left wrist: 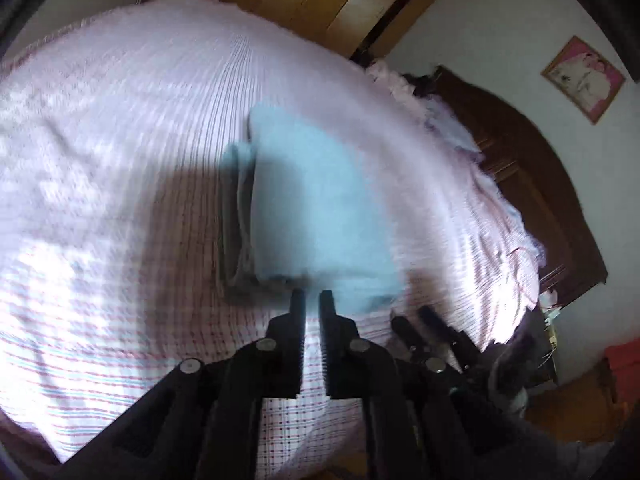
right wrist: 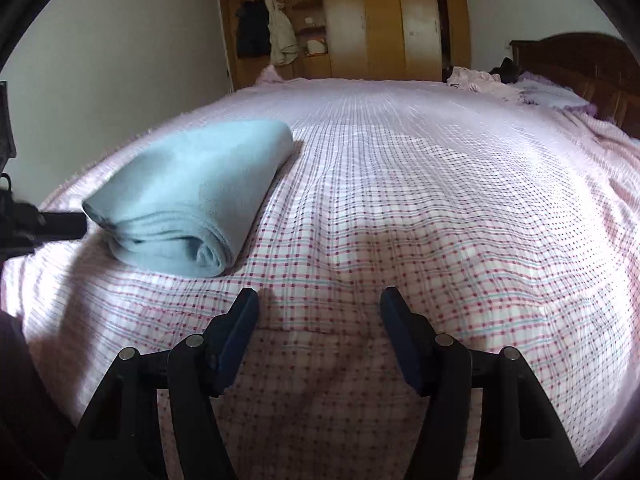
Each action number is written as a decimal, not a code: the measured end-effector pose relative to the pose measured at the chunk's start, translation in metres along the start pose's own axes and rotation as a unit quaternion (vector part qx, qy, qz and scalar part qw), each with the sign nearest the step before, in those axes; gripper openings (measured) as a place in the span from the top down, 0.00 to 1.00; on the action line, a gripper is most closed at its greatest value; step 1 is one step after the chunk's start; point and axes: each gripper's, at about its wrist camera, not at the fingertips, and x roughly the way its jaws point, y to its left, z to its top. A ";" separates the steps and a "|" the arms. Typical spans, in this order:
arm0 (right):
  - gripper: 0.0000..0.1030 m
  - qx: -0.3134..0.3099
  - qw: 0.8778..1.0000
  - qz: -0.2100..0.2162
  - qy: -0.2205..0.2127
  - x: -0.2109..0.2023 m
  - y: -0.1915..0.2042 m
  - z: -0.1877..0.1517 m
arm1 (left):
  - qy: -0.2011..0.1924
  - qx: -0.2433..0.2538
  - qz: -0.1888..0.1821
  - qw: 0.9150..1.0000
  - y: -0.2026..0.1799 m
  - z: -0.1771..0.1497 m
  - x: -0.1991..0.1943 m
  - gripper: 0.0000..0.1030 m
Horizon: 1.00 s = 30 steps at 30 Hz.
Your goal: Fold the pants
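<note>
The light blue pants point(left wrist: 316, 204) lie folded into a compact bundle on the pink checked bedspread point(left wrist: 120, 140). In the right wrist view the pants point(right wrist: 192, 196) sit at the left, with the rolled fold facing me. My left gripper point(left wrist: 313, 300) hovers just above the near edge of the bundle; its fingers are nearly together with a narrow gap and hold nothing. Its tip point(right wrist: 64, 226) shows at the bundle's left corner in the right wrist view. My right gripper point(right wrist: 320, 300) is open and empty over the bedspread point(right wrist: 440, 200), to the right of the bundle.
A wooden wardrobe point(right wrist: 380, 20) stands beyond the far side of the bed. A dark wooden headboard point(right wrist: 580, 64) is at the right, with crumpled pink cloth and pillows point(right wrist: 500, 80) beside it. A framed picture point(left wrist: 584, 78) hangs on the wall.
</note>
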 end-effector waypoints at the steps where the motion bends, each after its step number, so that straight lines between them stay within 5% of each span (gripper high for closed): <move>1: 0.45 0.007 1.000 0.000 -0.005 -0.003 -0.003 0.003 | -0.009 0.003 -0.001 1.000 -0.001 0.007 -0.008 0.78; 5: 0.45 0.013 0.999 0.021 -0.027 -0.010 -0.004 0.012 | -0.023 0.005 0.000 1.000 0.009 0.047 -0.012 0.40; 9: 0.45 -0.019 0.999 0.025 -0.026 -0.011 0.011 0.009 | 0.012 -0.036 0.009 0.999 0.025 0.089 0.030 0.40; 13: 0.45 -0.030 0.999 0.021 -0.022 -0.007 0.013 0.005 | 0.018 -0.020 0.011 1.000 0.021 0.093 0.056 0.42; 16: 0.45 -0.064 0.997 -0.019 -0.046 -0.010 0.018 0.006 | 0.048 -0.021 0.029 0.998 0.025 0.093 0.073 0.42; 19: 0.45 -0.164 0.979 -0.075 -0.094 -0.017 0.043 -0.003 | 0.055 -0.034 0.020 0.998 0.031 0.088 0.076 0.48; 22: 0.45 -0.250 0.954 -0.117 -0.117 -0.013 0.067 -0.012 | 0.034 -0.039 0.045 0.998 0.032 0.083 0.064 0.74; 25: 0.45 -0.318 0.925 -0.153 -0.141 -0.004 0.086 -0.020 | 0.034 -0.066 0.022 0.997 0.036 0.076 0.055 0.73; 30: 0.45 -0.373 0.901 -0.159 -0.152 0.009 0.100 -0.024 | 0.052 -0.058 0.028 0.997 0.035 0.063 0.062 0.66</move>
